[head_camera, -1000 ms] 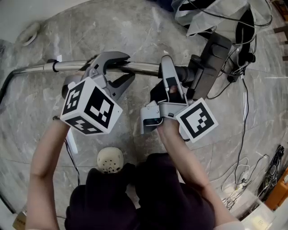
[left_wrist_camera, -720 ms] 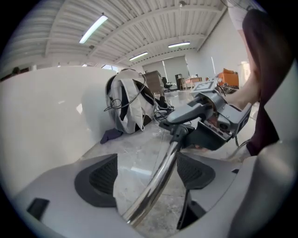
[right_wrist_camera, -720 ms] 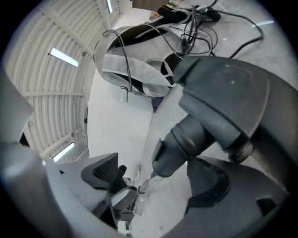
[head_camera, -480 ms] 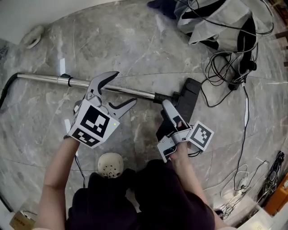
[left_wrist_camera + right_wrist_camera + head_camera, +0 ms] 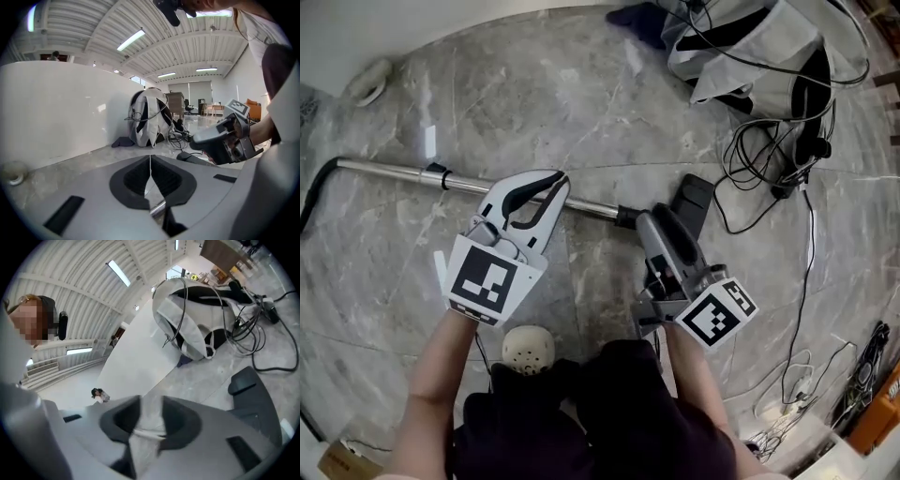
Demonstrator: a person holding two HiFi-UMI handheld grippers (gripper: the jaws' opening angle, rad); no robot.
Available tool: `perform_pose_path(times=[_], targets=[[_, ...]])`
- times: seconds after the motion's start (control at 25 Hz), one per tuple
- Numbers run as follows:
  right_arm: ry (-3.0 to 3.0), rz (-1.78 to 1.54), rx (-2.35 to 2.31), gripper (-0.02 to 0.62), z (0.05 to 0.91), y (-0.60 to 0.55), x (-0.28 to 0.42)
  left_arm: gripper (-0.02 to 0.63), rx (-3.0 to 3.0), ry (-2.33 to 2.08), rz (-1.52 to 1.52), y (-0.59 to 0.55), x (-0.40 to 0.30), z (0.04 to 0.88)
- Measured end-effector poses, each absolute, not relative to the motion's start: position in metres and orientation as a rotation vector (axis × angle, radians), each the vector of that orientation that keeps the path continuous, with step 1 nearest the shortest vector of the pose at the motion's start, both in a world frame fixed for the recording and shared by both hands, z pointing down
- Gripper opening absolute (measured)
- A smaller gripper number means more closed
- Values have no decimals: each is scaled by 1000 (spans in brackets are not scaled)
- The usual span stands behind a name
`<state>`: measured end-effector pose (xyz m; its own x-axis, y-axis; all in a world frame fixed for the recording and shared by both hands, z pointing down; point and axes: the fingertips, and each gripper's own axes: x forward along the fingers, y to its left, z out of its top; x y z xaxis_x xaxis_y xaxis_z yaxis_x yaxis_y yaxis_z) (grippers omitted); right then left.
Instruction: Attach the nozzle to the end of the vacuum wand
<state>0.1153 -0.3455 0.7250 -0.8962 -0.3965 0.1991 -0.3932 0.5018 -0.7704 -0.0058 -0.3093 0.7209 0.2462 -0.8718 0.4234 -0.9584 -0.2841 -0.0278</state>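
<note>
A long metal vacuum wand (image 5: 394, 170) lies on the grey marble floor. Its black end collar (image 5: 623, 216) runs to the black nozzle (image 5: 694, 199); my right gripper partly hides the join. My left gripper (image 5: 560, 178) hovers over the wand's middle, and its closing jaws have their tips together (image 5: 150, 161) with nothing between them. The tube (image 5: 157, 209) shows below them. My right gripper (image 5: 646, 221) hangs above the collar. Its jaws (image 5: 151, 405) are closing but still stand apart and hold nothing. The nozzle (image 5: 253, 390) lies to their right.
A white and black bag (image 5: 750, 37) with tangled black cables (image 5: 769, 150) lies at the back right. More cords (image 5: 797, 375) trail at the right. A round cream object (image 5: 528, 345) sits by the person's lap. A white wall runs along the back left.
A second ago both grippers held the wand and nozzle up close. They let go, and the wand now lies on the floor. The left jaws have shut again and the right ones have narrowed.
</note>
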Motion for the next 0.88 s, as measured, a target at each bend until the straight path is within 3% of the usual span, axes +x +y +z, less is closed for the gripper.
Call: perform_pose_path(times=[0.04,0.08,0.4,0.88], targets=[[2702,-1377,-744,32,723,-353,118,11,2275,-1733,517,-311,-9,717],[2702,-1355,-756,15,720,-358,119,11,2272,-1749,507,-313,-12,713],[3046,-497,-995,15,616,-404,122,9,2177,-1863,472,-323,-41,645],[3141,-381,-807,15,346,-383,86,9,2108,-1857,377,-305,-33,379]])
